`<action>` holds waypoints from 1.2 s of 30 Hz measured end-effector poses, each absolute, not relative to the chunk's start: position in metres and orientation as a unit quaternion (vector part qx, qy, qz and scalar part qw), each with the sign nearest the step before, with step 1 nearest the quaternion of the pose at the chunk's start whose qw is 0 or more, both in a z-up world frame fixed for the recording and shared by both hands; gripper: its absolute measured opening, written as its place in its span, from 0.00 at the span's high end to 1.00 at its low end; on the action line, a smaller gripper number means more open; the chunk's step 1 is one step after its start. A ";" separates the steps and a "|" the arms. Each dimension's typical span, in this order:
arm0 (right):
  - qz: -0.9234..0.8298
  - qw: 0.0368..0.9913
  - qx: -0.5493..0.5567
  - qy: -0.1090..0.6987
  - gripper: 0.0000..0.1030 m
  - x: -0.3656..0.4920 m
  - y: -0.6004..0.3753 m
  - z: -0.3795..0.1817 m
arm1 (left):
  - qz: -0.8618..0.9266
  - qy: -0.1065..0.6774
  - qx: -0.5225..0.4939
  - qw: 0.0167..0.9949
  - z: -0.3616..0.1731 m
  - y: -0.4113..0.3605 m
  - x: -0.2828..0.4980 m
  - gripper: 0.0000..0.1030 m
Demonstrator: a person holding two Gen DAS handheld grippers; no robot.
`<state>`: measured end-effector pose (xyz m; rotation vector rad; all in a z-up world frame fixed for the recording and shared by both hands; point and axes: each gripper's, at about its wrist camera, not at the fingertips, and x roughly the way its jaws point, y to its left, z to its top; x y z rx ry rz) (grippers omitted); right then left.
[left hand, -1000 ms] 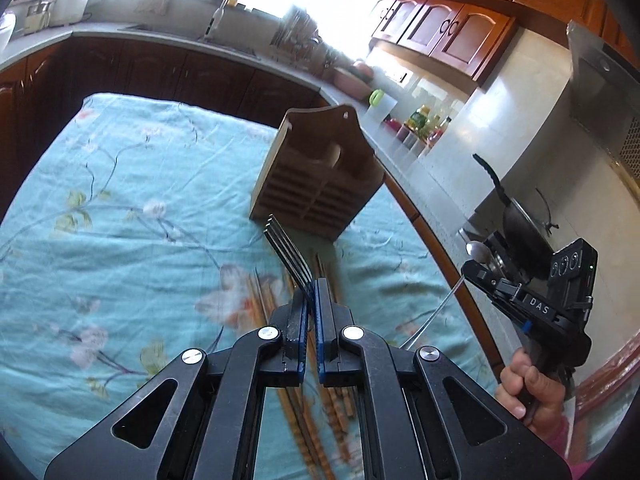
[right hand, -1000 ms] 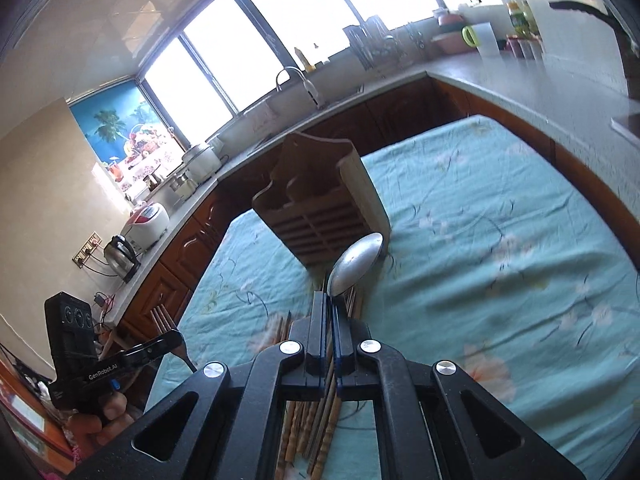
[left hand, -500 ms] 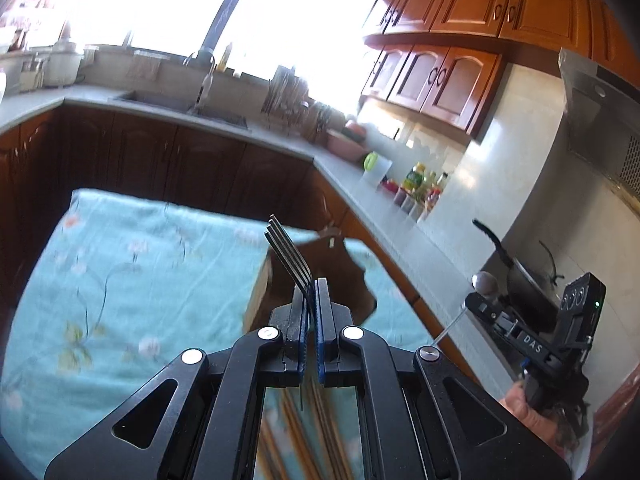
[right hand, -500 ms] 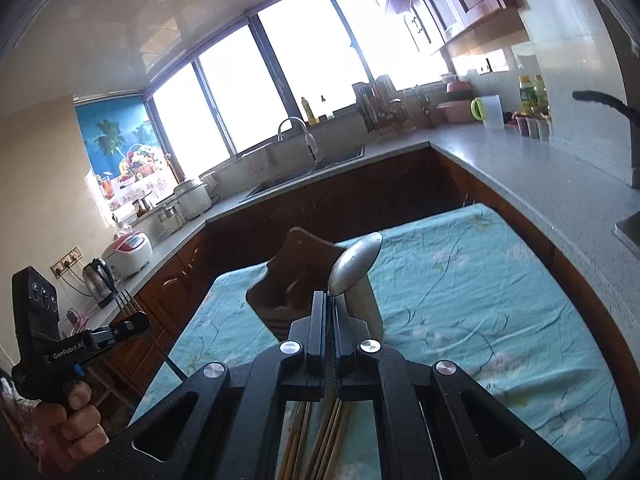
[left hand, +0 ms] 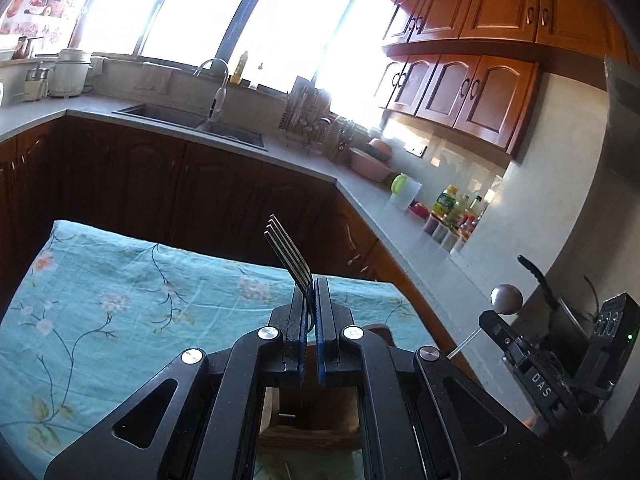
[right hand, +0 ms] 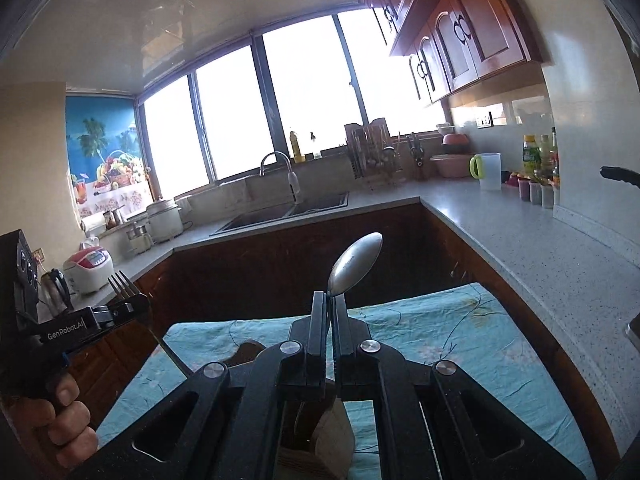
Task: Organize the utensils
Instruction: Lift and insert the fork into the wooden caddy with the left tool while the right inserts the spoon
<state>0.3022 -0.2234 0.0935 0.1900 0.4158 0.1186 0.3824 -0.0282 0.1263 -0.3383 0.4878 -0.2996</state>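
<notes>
My left gripper (left hand: 310, 292) is shut on a metal fork (left hand: 286, 248), whose tines stick up and to the left. Directly below it, seen through the gripper frame, stands the wooden utensil holder (left hand: 308, 412). At the right of that view, my right gripper (left hand: 490, 318) carries a spoon (left hand: 506, 299). In the right wrist view, my right gripper (right hand: 329, 304) is shut on the spoon (right hand: 354, 262), bowl up. The holder (right hand: 316, 432) is mostly hidden under it. The left gripper (right hand: 132, 304) with the fork (right hand: 122, 282) is at the left, held by a hand (right hand: 60, 420).
A teal floral cloth (left hand: 100, 320) covers the table. Beyond it run dark cabinets, a grey counter (right hand: 540, 248) with a sink (left hand: 192, 120), a dish rack (right hand: 372, 152), bottles and jars (left hand: 452, 216) and a pan handle (right hand: 620, 176).
Both grippers rose and moved forward over the table, each keeping its utensil. The holder slid from mid-view to beneath the grippers, and the chopsticks on the cloth dropped out of sight.
</notes>
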 end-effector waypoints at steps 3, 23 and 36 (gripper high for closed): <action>0.055 0.969 0.087 0.227 0.98 0.308 -0.218 0.070 | -0.140 0.249 -0.157 0.945 0.107 -0.034 0.387 0.98; 0.094 0.944 0.112 0.294 0.97 0.321 -0.219 0.035 | -0.142 0.292 -0.129 0.937 0.071 -0.046 0.389 0.97; 0.086 0.938 0.166 0.290 0.59 0.304 -0.240 0.041 | -0.129 0.281 -0.148 0.939 0.085 -0.028 0.362 0.49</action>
